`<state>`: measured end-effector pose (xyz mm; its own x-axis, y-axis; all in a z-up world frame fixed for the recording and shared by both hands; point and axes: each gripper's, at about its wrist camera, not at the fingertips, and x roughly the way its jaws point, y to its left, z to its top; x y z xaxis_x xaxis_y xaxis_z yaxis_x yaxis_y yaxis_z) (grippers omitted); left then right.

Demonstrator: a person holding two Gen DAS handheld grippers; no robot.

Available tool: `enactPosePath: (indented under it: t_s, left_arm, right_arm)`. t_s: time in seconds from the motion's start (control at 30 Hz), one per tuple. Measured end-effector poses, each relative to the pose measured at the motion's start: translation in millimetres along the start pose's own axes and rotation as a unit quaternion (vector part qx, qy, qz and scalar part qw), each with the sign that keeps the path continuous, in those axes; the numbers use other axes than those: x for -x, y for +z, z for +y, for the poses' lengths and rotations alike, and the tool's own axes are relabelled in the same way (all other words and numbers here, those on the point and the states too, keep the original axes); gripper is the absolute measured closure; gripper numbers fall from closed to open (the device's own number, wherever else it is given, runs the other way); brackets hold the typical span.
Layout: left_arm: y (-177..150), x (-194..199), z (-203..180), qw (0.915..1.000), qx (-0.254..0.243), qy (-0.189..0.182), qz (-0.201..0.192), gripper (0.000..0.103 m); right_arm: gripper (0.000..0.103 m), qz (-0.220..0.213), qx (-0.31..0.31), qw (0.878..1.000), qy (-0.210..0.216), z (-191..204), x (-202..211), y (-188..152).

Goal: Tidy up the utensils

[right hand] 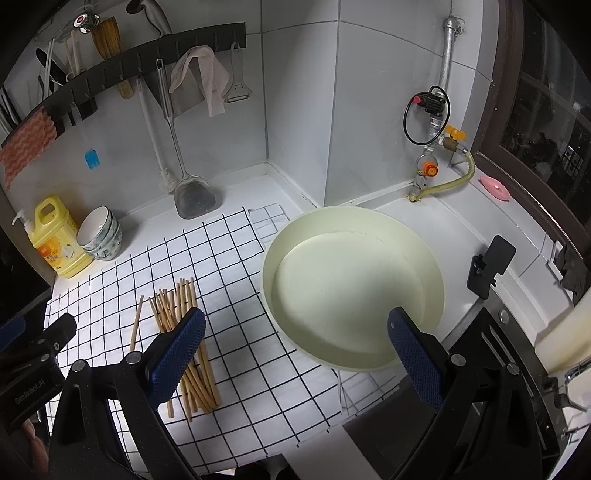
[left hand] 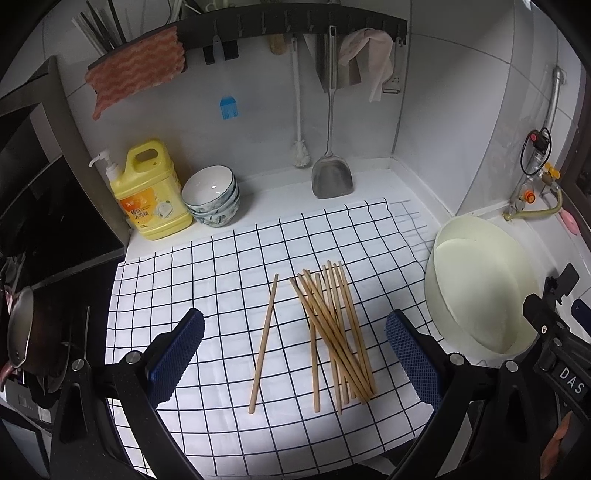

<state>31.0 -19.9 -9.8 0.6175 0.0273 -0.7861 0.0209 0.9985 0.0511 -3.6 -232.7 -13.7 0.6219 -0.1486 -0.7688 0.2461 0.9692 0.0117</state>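
I count about eleven wooden chopsticks point(left hand: 332, 332), three stacked bowls point(left hand: 212, 199), one basin point(right hand: 351, 284), one detergent jug point(left hand: 153, 190).

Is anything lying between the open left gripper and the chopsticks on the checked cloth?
Nothing visible does. The left gripper is open above the checked cloth, and the chopsticks lie in plain view between its fingers, with one single chopstick apart to their left. The cream basin sits off to the right.

Yellow soap jug point(left hand: 155, 192) sits just beside stacked bowls point(left hand: 212, 197) at the back of the table. A metal spatula point(left hand: 331, 147), white brush point(left hand: 300, 122) and pink rag point(left hand: 136, 70) hang on the wall rail point(left hand: 295, 20).
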Motion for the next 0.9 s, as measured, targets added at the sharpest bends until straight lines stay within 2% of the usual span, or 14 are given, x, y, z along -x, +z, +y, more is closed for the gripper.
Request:
enactPosePath:
  t_s: [0.9]
  left_arm:
    - [8.3,-3.4,4.9,0.9999,0.011,0.004,0.0,0.006]
  right_arm:
    - [0.008,-0.006,0.014,1.0,0.001,1.6,0.9,8.9]
